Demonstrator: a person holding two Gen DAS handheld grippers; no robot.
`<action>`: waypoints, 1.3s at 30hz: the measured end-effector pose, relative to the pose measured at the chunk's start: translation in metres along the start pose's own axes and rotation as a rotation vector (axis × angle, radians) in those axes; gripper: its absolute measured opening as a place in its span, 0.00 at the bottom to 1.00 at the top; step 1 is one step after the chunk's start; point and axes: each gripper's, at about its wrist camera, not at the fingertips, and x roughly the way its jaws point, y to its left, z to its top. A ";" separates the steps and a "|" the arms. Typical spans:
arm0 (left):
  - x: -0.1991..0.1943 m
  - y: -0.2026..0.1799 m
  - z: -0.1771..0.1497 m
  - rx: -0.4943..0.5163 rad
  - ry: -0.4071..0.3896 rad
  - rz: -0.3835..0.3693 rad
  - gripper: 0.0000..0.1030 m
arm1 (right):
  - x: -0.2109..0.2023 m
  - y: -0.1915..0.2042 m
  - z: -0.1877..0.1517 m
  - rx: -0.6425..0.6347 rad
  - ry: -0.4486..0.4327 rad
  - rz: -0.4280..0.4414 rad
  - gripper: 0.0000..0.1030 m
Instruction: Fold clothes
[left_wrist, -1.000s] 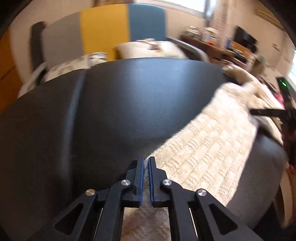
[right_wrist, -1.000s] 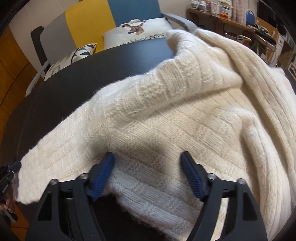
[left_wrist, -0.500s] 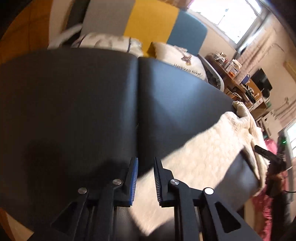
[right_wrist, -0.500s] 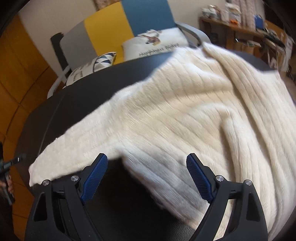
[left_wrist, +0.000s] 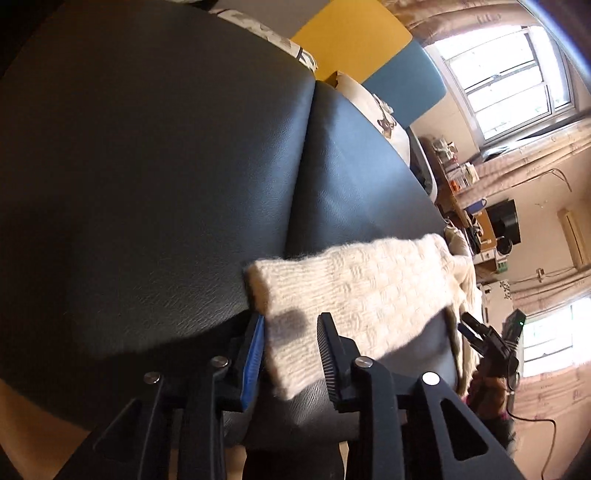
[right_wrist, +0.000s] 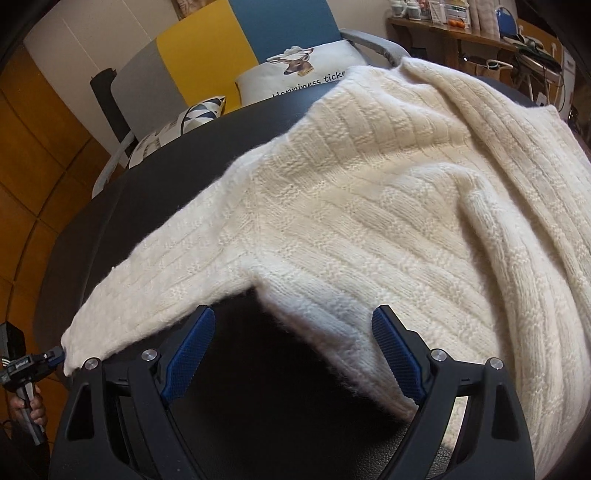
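A cream knitted sweater (right_wrist: 369, 206) lies spread on a black padded surface (right_wrist: 147, 177). Its one sleeve (left_wrist: 351, 291) stretches out flat to the left, and the cuff end lies between the fingers of my left gripper (left_wrist: 291, 350). That gripper's jaws are opening and the pads do not press the knit. My right gripper (right_wrist: 291, 354) stands wide open over the dark surface just under the sweater's armpit, with the side edge of the body (right_wrist: 332, 332) reaching in between its fingers. Each gripper shows small in the other's view: the left gripper (right_wrist: 51, 358) at the cuff, the right gripper (left_wrist: 471, 330) at the far right.
Behind the surface stands a sofa with grey, yellow and blue panels (right_wrist: 207, 55) and printed cushions (right_wrist: 295, 70). A cluttered wooden shelf (right_wrist: 461, 26) runs along the right wall under a bright window (left_wrist: 506, 74). A hand (right_wrist: 31, 406) holds the left gripper's handle.
The left gripper has gone from shut to open, rolled, and slid along to the sleeve's cuff, which now lies flat. The right gripper has drawn back a little and stays open.
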 end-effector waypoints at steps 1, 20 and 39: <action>0.003 -0.005 0.000 0.022 -0.021 0.035 0.22 | 0.000 0.002 0.000 -0.003 0.000 -0.004 0.87; -0.057 -0.014 0.023 0.020 -0.425 0.208 0.03 | 0.048 0.034 0.031 -0.020 0.077 -0.145 0.91; -0.042 -0.056 0.083 0.216 -0.382 0.325 0.13 | -0.071 -0.004 0.058 -0.175 -0.154 -0.280 0.96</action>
